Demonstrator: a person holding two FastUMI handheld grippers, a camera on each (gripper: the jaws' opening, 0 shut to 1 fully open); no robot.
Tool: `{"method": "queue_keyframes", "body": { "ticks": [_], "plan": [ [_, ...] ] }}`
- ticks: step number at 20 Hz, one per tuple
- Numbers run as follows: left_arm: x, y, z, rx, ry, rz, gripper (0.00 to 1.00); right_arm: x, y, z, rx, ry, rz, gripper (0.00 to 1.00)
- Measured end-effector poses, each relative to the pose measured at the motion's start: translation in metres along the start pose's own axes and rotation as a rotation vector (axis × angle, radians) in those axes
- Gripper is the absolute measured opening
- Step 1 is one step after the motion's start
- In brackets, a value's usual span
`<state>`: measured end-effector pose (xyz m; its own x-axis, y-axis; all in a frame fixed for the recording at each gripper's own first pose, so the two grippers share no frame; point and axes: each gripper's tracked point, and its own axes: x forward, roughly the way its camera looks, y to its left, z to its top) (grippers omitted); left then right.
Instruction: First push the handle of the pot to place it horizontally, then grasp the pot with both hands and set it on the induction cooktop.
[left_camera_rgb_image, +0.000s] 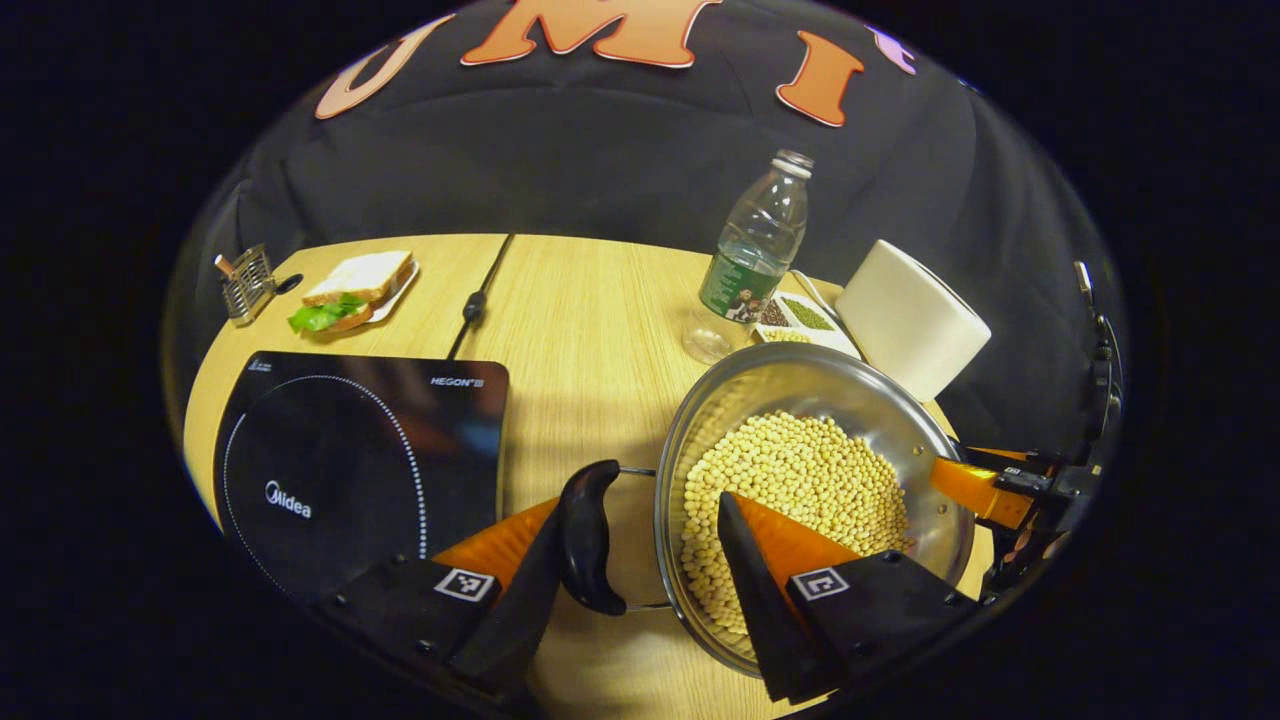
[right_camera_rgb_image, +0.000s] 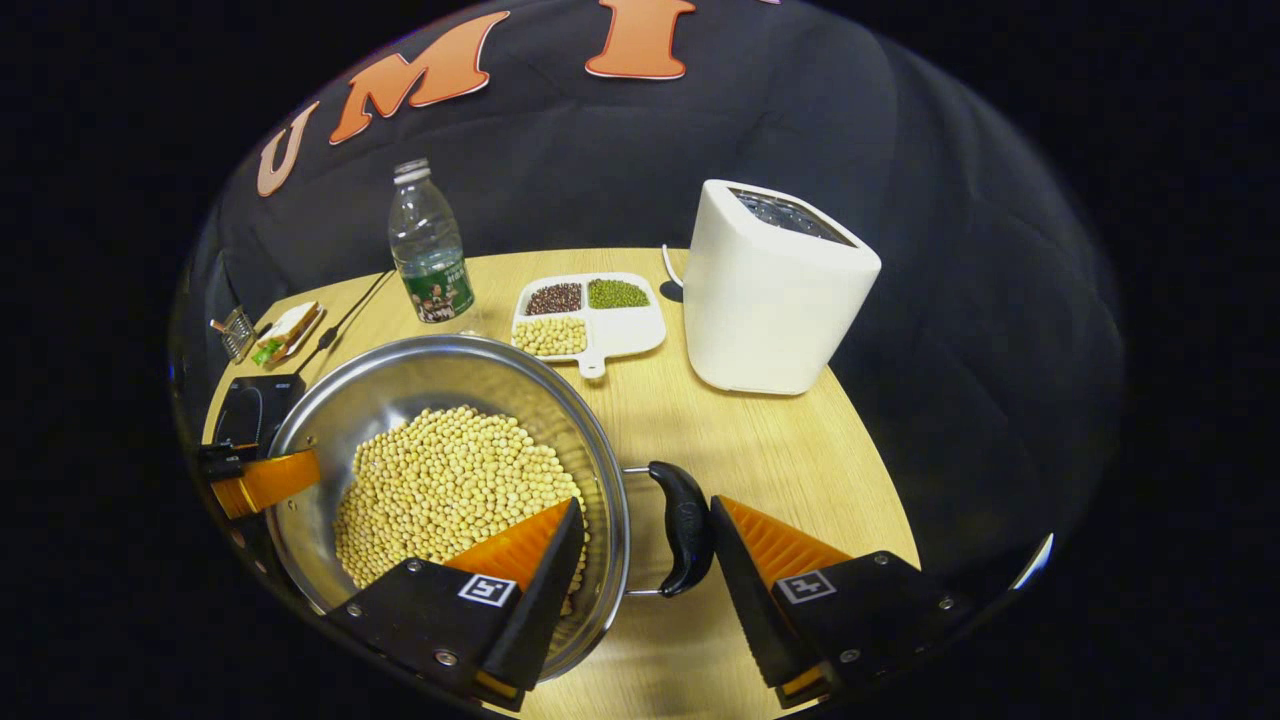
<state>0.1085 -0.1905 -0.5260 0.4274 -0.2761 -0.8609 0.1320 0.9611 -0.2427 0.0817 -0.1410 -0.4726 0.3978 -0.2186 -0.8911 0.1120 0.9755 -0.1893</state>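
Observation:
A steel pot (left_camera_rgb_image: 800, 385) holding soybeans stands on the wooden table, right of the black induction cooktop (left_camera_rgb_image: 350, 470). My left gripper (left_camera_rgb_image: 640, 505) is open and straddles the pot's rim: one finger lies outside against the black side handle (left_camera_rgb_image: 590, 535), the other over the beans. In the right gripper view, the pot (right_camera_rgb_image: 420, 370) has its opposite black handle (right_camera_rgb_image: 685, 530) sticking out sideways. My right gripper (right_camera_rgb_image: 645, 500) is open around that rim the same way. The cooktop (right_camera_rgb_image: 250, 400) shows beyond the pot, at the far left.
A water bottle (right_camera_rgb_image: 428, 245), a divided dish of beans (right_camera_rgb_image: 585, 315) and a white appliance (right_camera_rgb_image: 770, 290) stand behind the pot. A sandwich on a plate (left_camera_rgb_image: 355, 290), a small metal rack (left_camera_rgb_image: 245, 285) and the cooktop's cable (left_camera_rgb_image: 478, 300) lie at the table's far left.

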Motion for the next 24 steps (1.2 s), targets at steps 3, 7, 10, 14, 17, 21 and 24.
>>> {"method": "queue_keyframes", "body": {
  "ticks": [3,7,10,14,17,21,24],
  "plan": [
    [0.012,0.0,0.001,0.008,-0.017,0.009,0.85,0.002,0.006,-0.012,0.034,0.036,0.011,0.8],
    [0.016,0.006,0.002,0.069,-0.036,0.07,0.82,0.012,0.004,-0.015,0.002,0.039,-0.013,0.8],
    [0.018,0.007,0.002,0.077,-0.053,0.084,0.78,0.014,0.005,-0.014,-0.022,0.027,-0.051,0.81],
    [0.02,0.01,0.005,0.083,-0.079,0.104,0.8,0.01,0.004,-0.012,-0.015,0.017,-0.038,0.78],
    [0.016,0.009,0.002,0.079,-0.082,0.099,0.76,0.0,0.003,-0.006,-0.077,-0.027,-0.06,0.73],
    [-0.008,0.009,0.014,0.087,-0.13,0.108,0.76,-0.019,0.005,0.001,-0.077,-0.068,-0.051,0.72],
    [-0.033,0.015,0.025,0.114,-0.182,0.128,0.75,-0.039,0.009,0.008,-0.06,-0.105,-0.04,0.72]
  ]
}}
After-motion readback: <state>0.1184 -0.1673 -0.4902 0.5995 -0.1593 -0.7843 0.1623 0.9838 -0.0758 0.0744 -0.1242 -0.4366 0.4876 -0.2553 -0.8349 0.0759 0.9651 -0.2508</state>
